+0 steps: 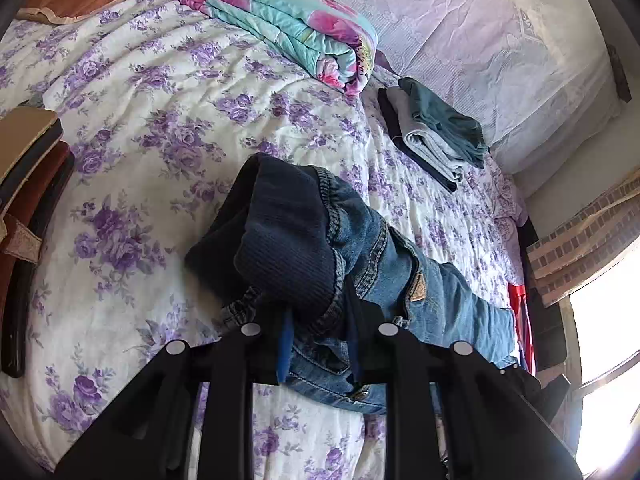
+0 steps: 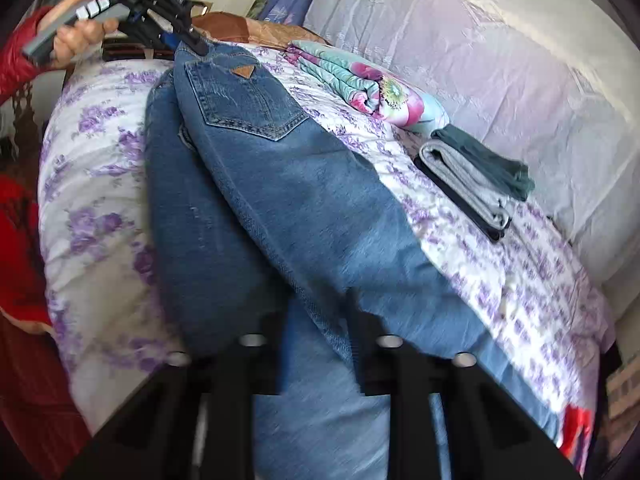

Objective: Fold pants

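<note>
- The blue jeans (image 2: 256, 184) are being held stretched out over the bed (image 1: 132, 92), which is covered by a white quilt with purple flowers, so they're mostly up off it.
- The waistband end, with its dark ribbed lining flopped over, is being pinched by the fingers of the left gripper (image 1: 320, 344), which are pressed nearly together on the denim.
- In the right wrist view, that same left gripper (image 2: 188, 42) is being gripped by a hand (image 2: 76, 36) in a red sleeve, at the top corner of the jeans next to the back pocket with the little tan patch.
- The leg end is being clamped by the right gripper (image 2: 320, 344); its fingers are being squeezed almost fully together on the fabric.
- A folded floral blanket (image 1: 280, 20) in teal and pink is being kept at the far side of the bed.
- A small stack of folded clothes (image 1: 436, 132), with dark, grey and teal layers, is being kept just beside the blanket, well apart from the jeans.
</note>
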Tool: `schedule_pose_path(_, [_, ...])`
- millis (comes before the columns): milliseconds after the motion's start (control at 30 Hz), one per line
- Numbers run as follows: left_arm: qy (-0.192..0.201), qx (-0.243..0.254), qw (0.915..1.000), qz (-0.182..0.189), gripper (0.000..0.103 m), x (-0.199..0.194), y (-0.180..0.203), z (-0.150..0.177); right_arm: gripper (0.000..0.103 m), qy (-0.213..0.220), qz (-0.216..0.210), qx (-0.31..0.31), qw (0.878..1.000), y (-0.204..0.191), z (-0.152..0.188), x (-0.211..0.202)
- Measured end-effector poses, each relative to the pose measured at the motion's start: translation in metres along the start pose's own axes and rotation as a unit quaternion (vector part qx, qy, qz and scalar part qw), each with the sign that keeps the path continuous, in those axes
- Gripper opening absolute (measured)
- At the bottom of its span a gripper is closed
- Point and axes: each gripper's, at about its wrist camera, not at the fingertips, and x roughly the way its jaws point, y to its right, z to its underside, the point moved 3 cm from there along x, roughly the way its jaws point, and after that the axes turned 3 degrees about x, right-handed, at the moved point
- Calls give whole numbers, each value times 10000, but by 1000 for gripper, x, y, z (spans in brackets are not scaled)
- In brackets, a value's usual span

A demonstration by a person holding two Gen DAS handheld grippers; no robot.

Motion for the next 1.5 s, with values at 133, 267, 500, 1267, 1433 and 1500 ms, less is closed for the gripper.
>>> schedule_pose_path(133, [41, 19, 10000, 45, 21, -6, 3, -3, 5, 326, 92, 35, 9994, 7, -14, -34])
schedule_pose_path(267, [90, 146, 9997, 189, 21, -19, 5, 6, 5, 255, -134, 27, 9996, -11, -6, -59])
schedule_pose_path(500, [-108, 114, 9999, -65, 34, -10, -20, 31, 6, -188, -269, -57, 9994, -49, 20, -32])
schedule_pose_path(1267, [-299, 3346, 9416, 233, 83, 121, 224, 164, 75, 1005, -115, 5978, 7952, 142, 159, -124])
schedule_pose_path(1433, [-37, 3562, 9343, 130, 86, 122, 224, 173, 79, 1070, -460, 7304, 6730, 180, 207, -105])
schedule_pose_path(1500, [-95, 3498, 9365, 238, 86, 120, 224, 168, 79, 1025, -561, 7435, 6584, 186, 211, -95])
